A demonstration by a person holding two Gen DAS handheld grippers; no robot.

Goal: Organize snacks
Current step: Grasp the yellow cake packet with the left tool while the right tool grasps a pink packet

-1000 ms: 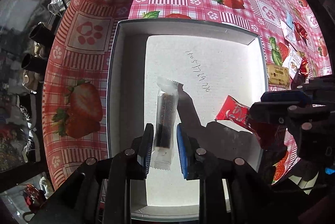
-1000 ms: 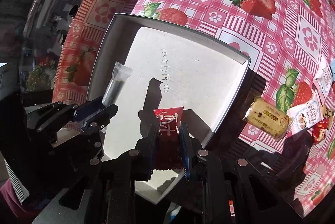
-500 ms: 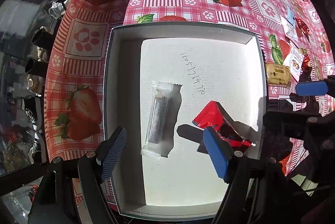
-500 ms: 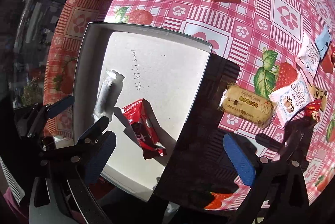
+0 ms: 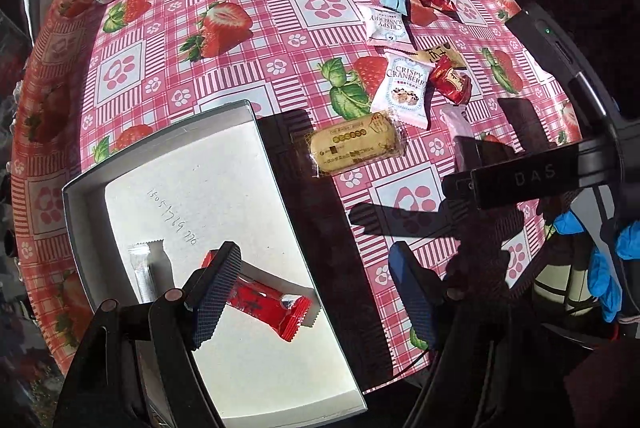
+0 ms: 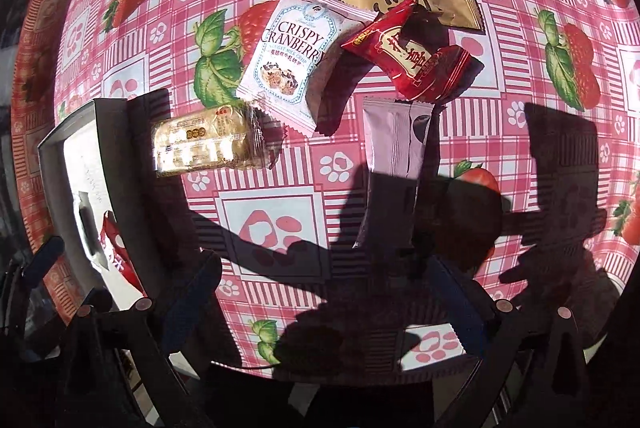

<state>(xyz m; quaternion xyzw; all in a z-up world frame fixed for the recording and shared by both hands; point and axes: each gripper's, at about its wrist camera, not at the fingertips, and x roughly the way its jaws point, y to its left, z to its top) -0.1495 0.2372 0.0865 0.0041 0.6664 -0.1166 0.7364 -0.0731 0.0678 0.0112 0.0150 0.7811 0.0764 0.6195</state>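
Two wrapped bars (image 5: 264, 298) lie in the box (image 5: 276, 164); loose snacks (image 5: 354, 146) perhaps just right, on the tablecloth (image 5: 224, 76).

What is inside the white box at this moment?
The white box holds two snacks: a clear-wrapped dark stick and a red packet. The left hand-held gripper, open, covers part of each; handwritten digits mark the floor. The near corner is hidden.
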